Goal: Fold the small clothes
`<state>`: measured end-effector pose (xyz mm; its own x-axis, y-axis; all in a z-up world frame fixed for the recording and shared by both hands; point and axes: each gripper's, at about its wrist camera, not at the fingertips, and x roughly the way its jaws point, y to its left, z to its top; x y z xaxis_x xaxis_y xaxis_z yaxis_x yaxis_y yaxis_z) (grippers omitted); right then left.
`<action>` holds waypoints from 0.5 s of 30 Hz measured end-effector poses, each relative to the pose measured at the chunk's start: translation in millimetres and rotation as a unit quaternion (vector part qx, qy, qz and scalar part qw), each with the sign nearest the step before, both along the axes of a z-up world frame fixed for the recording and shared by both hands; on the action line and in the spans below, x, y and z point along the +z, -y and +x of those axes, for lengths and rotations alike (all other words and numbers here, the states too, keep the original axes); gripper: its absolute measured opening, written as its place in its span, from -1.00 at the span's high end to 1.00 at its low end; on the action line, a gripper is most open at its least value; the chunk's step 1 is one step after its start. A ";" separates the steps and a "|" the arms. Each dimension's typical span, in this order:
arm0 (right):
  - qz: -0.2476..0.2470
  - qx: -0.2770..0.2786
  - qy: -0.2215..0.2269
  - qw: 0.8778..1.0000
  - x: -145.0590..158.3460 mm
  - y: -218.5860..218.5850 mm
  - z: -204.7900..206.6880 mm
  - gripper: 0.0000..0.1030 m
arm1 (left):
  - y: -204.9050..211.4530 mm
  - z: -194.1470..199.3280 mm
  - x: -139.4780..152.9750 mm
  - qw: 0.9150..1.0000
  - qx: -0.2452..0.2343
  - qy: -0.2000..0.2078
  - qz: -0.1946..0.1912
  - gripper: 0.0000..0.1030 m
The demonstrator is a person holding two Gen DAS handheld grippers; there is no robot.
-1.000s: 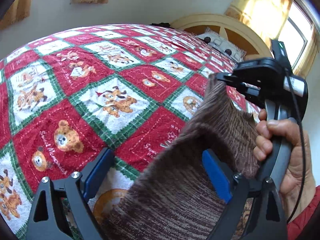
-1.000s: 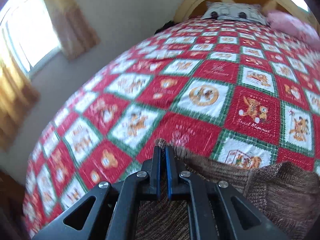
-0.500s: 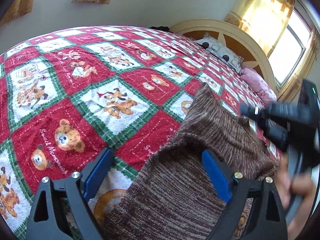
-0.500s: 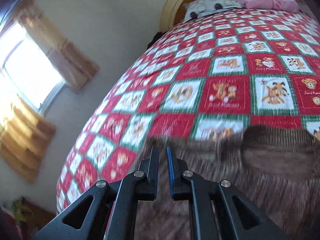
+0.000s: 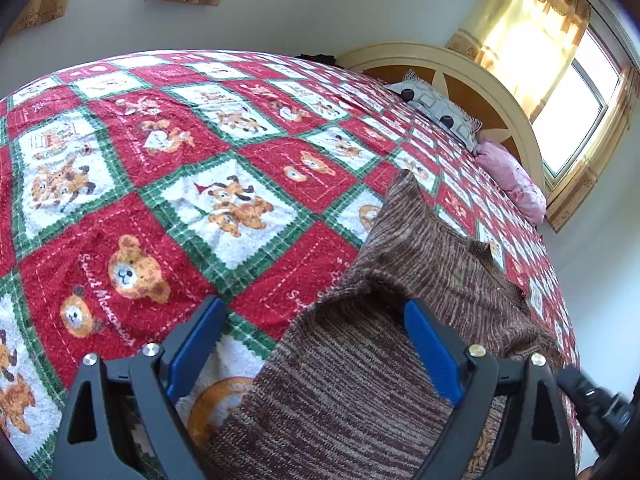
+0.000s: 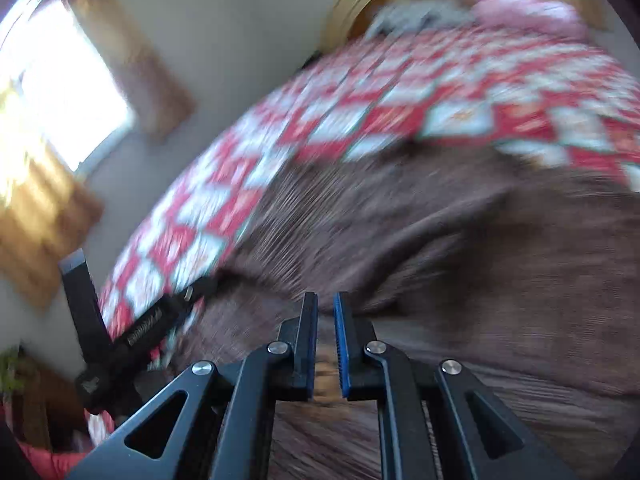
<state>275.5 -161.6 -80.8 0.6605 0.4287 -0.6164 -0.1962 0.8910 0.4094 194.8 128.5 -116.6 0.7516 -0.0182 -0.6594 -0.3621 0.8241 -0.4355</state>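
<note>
Left wrist view: brown knit garment (image 5: 420, 280) lies on bed quilt (image 5: 160, 200), toward foot-end edge nearest me, one pointed corner reaching up toward headboard (image 5: 460, 68). My left gripper (image 5: 316, 340) hangs over near fold with jaws wide, nothing pinched; cloth sits between and beneath pads, likely to pin layer while I reposition. Right wrist view, blurred: my right gripper (image 6: 326, 340) above knit, jaws narrow and opening, gap bare. Judgement: corner laid over, fold partway done; next grab needs fresh edge.
</note>
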 end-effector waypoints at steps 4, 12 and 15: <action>0.007 -0.039 -0.015 0.999 -8.7 27.9 -1.5 0.23 | -0.8 -0.4 0.0 1.000 0.000 0.000 -0.001 -0.82; 0.098 0.015 -0.058 0.993 -37.5 -15.1 -1.7 0.23 | -0.8 -0.6 0.0 1.000 0.000 0.000 0.001 -0.83; 0.043 -0.041 -0.084 0.995 -51.4 -30.5 15.5 0.23 | -0.8 0.3 -0.1 1.000 -0.001 -0.001 0.002 -0.83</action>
<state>291.0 -131.1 -132.2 0.5851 0.4344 -0.6848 -0.0471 0.8612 0.5061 195.1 129.3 -116.7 0.7500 -0.0166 -0.6612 -0.3621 0.8263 -0.4315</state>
